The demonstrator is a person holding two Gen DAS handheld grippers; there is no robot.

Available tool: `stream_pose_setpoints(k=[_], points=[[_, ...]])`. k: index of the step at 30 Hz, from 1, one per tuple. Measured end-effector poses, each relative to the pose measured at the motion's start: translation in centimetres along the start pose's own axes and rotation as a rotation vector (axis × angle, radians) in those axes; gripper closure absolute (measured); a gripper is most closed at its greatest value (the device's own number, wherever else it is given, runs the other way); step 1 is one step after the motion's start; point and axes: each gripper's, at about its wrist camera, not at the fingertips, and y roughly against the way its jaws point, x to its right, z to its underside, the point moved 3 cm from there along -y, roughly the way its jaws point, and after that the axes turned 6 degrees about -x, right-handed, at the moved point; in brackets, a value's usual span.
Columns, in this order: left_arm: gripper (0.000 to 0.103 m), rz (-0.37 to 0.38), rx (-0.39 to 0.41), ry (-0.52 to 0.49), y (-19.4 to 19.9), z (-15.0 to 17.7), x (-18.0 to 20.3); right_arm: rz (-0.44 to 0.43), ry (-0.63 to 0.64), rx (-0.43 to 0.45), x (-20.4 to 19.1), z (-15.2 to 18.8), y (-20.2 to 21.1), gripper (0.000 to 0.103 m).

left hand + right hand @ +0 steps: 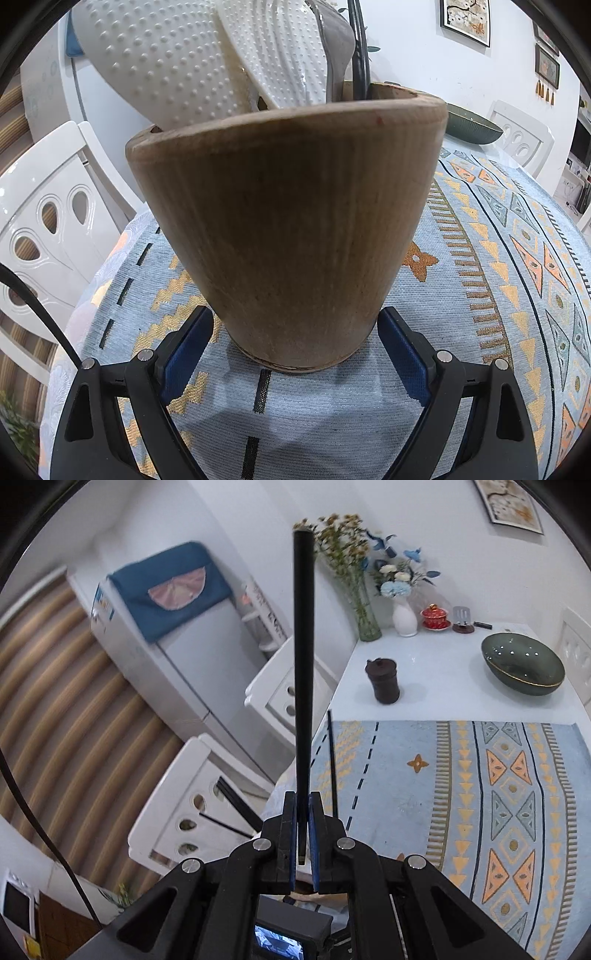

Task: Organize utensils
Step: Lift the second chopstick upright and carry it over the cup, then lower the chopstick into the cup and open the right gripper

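**Wooden holder between the left pads, black stick clamped in the right**

A wooden utensil holder (288,229) stands upright on the patterned cloth (498,258) that covers the desk (436,664). Inside it are two white dotted utensil heads (177,55), leaning left over the rim, a grey piece behind them, and a thin black handle (360,48) rising at the back right.

The left hand-held gripper (295,354) is spread wide around the holder's base. Its blue pads (188,347) sit on either side of the base; whether they touch the wood cannot be told.

The right hand-held gripper (303,834) is clenched on a long black stick (303,657), which points straight up away from the camera, near the desk's left edge. A second thin black rod (332,760) shows just beside it, lower down.

On the bare white part of the desk stand a dark lidded jar (383,681), a green bowl (522,664), a glass vase of dried flowers (364,609), a white vase of blue flowers (404,618) and a red lidded cup on a saucer (435,618).
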Motion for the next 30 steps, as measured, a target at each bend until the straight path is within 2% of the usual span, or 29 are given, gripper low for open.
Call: stream_pose_setpoints(k=[12, 16, 20, 23, 26, 27, 30], points=[[0.012, -0.004, 0.0, 0.0, -0.1, -0.2, -0.2, 0.094, 0.062, -0.139, -0.6, 1.3, -3.0, 0.098], [0.012, -0.004, 0.001, 0.0, -0.1, -0.2, -0.2, 0.086, 0.075, -0.142, -1.1, 1.4, -3.0, 0.098], [0.012, -0.007, 0.016, 0.002, 0.2, -0.1, -0.2, 0.12, 0.1, -0.161, -1.5, 1.2, -3.3, 0.098], [0.012, -0.015, 0.053, 0.005, 0.9, 0.0, -0.3, 0.099, 0.087, -0.211, -1.3, 1.1, -3.9, 0.098], [0.012, -0.016, 0.058, 0.001, 1.0, 0.0, -0.4, 0.035, 0.062, -0.253, -1.2, 0.8, -4.2, 0.098], [0.012, -0.015, 0.054, 0.002, 0.9, 0.0, -0.4, 0.026, 0.053, -0.249, -1.2, 0.6, -4.0, 0.097], [0.012, -0.011, 0.051, 0.008, 0.8, -0.1, -0.6, 0.003, 0.042, -0.16, -1.2, 0.1, -2.4, 0.097]])
